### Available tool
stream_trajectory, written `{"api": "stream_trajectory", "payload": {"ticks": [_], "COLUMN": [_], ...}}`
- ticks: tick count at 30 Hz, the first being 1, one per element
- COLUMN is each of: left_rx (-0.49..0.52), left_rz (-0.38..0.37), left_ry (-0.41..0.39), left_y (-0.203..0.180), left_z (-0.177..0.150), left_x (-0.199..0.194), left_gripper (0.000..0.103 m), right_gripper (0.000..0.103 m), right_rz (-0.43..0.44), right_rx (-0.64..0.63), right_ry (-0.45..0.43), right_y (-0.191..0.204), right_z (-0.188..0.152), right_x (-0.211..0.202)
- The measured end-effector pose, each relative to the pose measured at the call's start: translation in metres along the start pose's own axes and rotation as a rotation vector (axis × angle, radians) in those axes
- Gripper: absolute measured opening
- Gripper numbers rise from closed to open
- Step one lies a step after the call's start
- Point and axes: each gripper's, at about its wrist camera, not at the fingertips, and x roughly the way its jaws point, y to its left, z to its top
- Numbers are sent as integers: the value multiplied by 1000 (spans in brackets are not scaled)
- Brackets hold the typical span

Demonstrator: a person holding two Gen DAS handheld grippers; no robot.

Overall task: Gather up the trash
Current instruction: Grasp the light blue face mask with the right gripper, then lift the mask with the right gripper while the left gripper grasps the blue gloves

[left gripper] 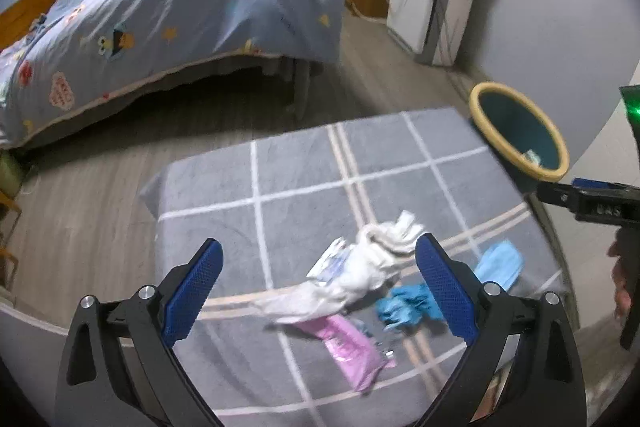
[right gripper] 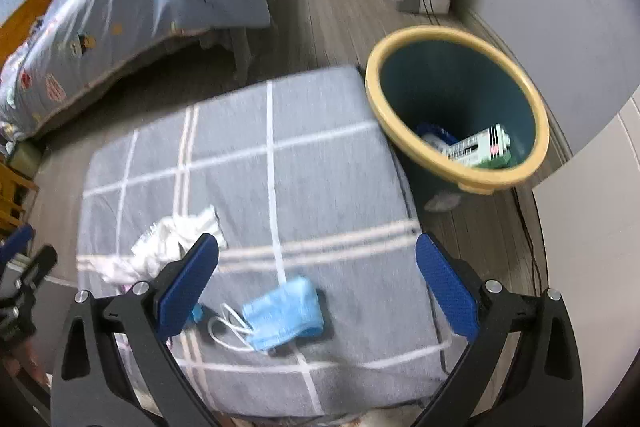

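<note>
Checked cloth cover [right gripper: 320, 163] looked soft, matt. Bin [right gripper: 456, 83] smooth plastic. Face mask [right gripper: 284, 311] thin nonwoven fabric. Floor [left gripper: 80, 195] wood-grain, dull. Gripper pads [left gripper: 444, 291] textured, rubbery.

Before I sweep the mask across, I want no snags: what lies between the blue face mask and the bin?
Only bare checked grey cloth, as the right wrist view shows, from the blue face mask to the bin.
</note>
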Motion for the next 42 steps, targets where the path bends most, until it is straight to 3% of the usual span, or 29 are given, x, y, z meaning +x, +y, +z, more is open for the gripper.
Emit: {"api": "stream_trajectory", "payload": {"ticks": [9, 13, 15, 18, 22, 27, 34, 40, 42], "left_rx": [-50, -55, -41, -10, 40, 88, 164, 196, 207], "left_rz": [-9, -34, -38, -55, -88, -154, -168, -145, -145], "left_ry": [66, 94, 108, 125, 157, 196, 240, 283, 297], "left_y": [7, -1, -7, -17, -35, -60, -85, -90, -91], "left_z": [-6, -8, -10, -12, -17, -27, -37, -42, -43], "left_x": [16, 24, 29, 36, 44, 53, 66, 80, 83], "left_gripper": [96, 96, 96, 96, 95, 94, 93, 78, 66], "right_gripper": [94, 65, 42, 26, 23, 22, 22, 22, 22], "right_rz": [2, 57, 56, 40, 52, 55, 22, 16, 15], "right_rx": [-10, -47, -58, -73, -57, -36, -26, -24, -32], "right_ry": [128, 229, 264, 291, 286, 211, 139, 141, 142], "right_y": [5, 16, 18, 18, 15, 8, 5, -2, 0], "right_z": [-25, -36, -40, -42, -39, -26, -14, -10, -10], "right_x": [37, 57, 64, 70, 70, 58, 48, 50, 50]}}
